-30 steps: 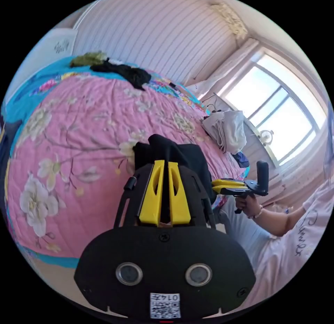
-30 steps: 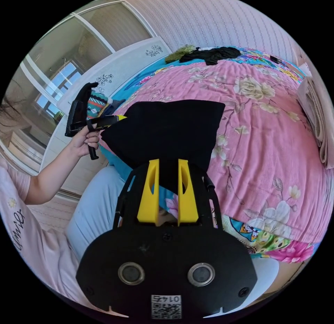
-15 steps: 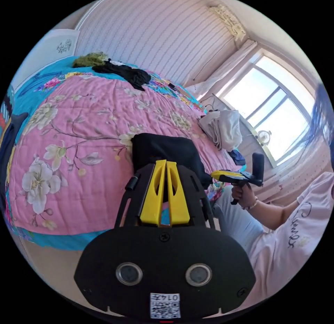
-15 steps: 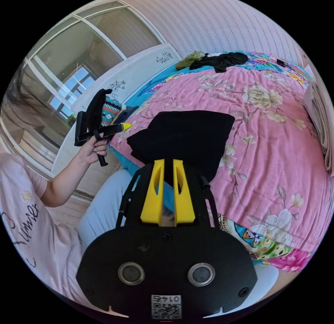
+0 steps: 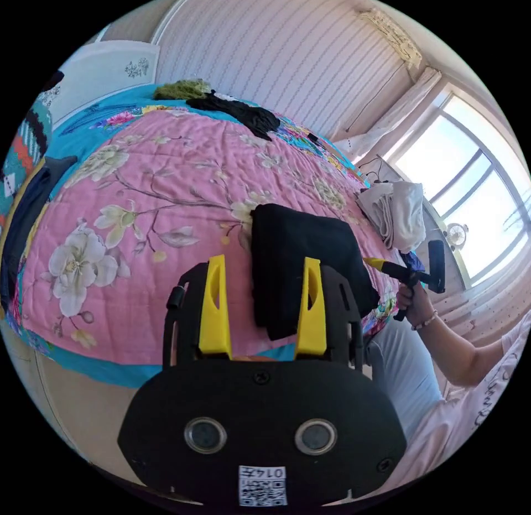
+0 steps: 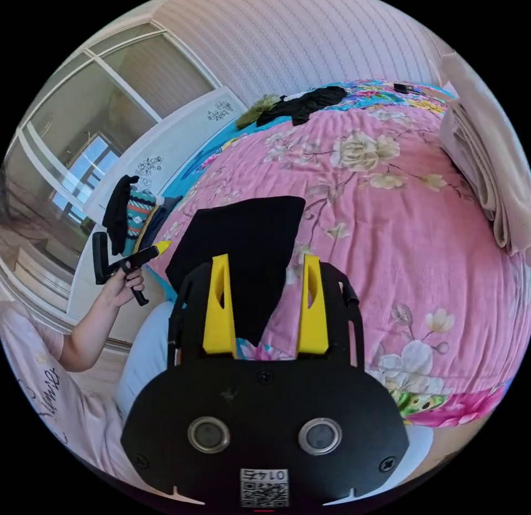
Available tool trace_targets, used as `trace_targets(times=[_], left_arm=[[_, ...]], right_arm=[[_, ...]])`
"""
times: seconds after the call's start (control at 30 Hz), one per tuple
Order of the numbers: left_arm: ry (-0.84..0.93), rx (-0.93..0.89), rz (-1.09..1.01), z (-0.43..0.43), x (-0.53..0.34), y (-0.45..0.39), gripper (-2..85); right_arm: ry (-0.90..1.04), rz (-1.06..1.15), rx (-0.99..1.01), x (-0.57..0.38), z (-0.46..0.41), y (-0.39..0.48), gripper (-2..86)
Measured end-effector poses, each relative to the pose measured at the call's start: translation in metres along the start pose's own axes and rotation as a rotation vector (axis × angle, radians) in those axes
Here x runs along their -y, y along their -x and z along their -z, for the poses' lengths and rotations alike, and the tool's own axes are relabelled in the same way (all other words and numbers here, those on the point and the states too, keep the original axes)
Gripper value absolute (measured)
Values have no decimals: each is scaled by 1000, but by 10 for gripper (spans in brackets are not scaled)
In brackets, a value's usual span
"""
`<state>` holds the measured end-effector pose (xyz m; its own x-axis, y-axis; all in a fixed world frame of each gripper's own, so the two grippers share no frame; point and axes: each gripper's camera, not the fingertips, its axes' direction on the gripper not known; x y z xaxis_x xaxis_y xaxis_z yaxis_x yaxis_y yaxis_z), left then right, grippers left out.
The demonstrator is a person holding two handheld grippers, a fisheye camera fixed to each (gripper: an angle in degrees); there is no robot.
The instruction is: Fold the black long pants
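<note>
Folded black long pants (image 5: 301, 260) lie at the pink bed's (image 5: 138, 205) near edge. Left tongs (image 5: 263, 294) and right tongs (image 6: 265, 296) gape wide, empty. A window (image 5: 470, 177) sits at two o'clock in the left gripper view, a wardrobe (image 6: 99, 128) at ten o'clock in the right; shirt lettering is unreadable.

We note a bed under a pink floral quilt (image 5: 138, 205), a white headboard (image 5: 105, 75), a striped wall (image 5: 276, 56), a bright window (image 5: 470, 188) with pale curtain (image 5: 387, 130), and a glazed partition (image 6: 94, 111).

bright daylight floods in from the blown-out window (image 5: 470, 188); sharp focus, strong fisheye bending at edges.
</note>
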<state>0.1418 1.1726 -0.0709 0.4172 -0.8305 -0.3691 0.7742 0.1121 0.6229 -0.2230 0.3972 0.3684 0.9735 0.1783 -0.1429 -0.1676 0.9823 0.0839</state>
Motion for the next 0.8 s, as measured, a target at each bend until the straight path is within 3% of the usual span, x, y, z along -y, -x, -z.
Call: trace_targets(times=[0.1, 0.23, 0.37, 0.67, 0.8], left_arm=[[136, -29, 70, -38, 0, 3, 184], [70, -92, 44, -35, -11, -3, 119], [3, -105, 56, -23, -25, 0, 63], [-230, -172, 227, -4, -42, 1, 54], [-337, -42, 230, 8, -1, 8, 53]], right_arm=[[130, -49, 76, 22, -39, -18, 168], [143, -36, 166, 47, -44, -14, 118], [254, 143, -34, 71, -42, 22, 73], [282, 550, 194, 179, 5, 137, 53], [288, 684, 223, 246, 4, 189, 53]])
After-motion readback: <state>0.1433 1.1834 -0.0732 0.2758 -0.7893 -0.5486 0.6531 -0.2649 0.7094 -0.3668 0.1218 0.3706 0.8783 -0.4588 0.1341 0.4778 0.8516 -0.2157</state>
